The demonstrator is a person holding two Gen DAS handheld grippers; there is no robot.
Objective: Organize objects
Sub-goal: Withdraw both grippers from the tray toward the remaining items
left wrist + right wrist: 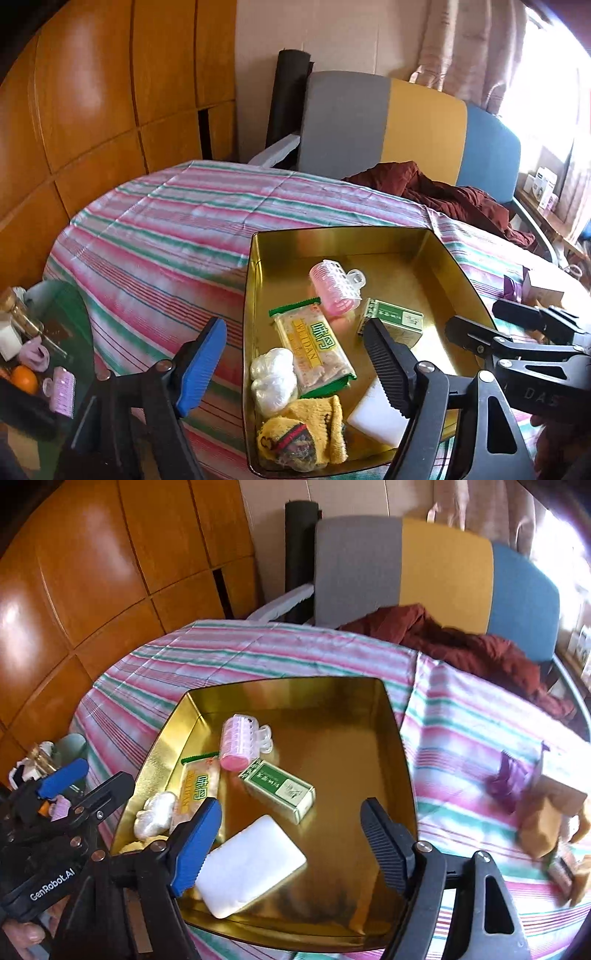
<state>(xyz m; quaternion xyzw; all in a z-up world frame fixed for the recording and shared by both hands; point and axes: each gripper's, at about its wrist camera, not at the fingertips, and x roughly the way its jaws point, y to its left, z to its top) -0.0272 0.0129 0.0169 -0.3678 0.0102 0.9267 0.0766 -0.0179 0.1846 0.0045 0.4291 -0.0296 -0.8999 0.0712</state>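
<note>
A gold tin tray (458,273) (399,738) sits on the striped tablecloth. It holds a pink hair roller (334,290) (238,742), a green box (395,319) (280,788), a snack packet (317,350) (194,788), a white bundle (273,380) (157,812), a yellow sock (314,432) and a white sponge block (376,413) (251,864). My left gripper (291,369) is open and empty over the tray's left side. My right gripper (291,849) is open and empty above the white block.
At the left, off the table, lie another pink roller (62,391), an orange (24,380) and a bottle. At the right are a purple wrapper (509,779) and brown boxes (550,819). A red garment (480,650) lies on the chair behind.
</note>
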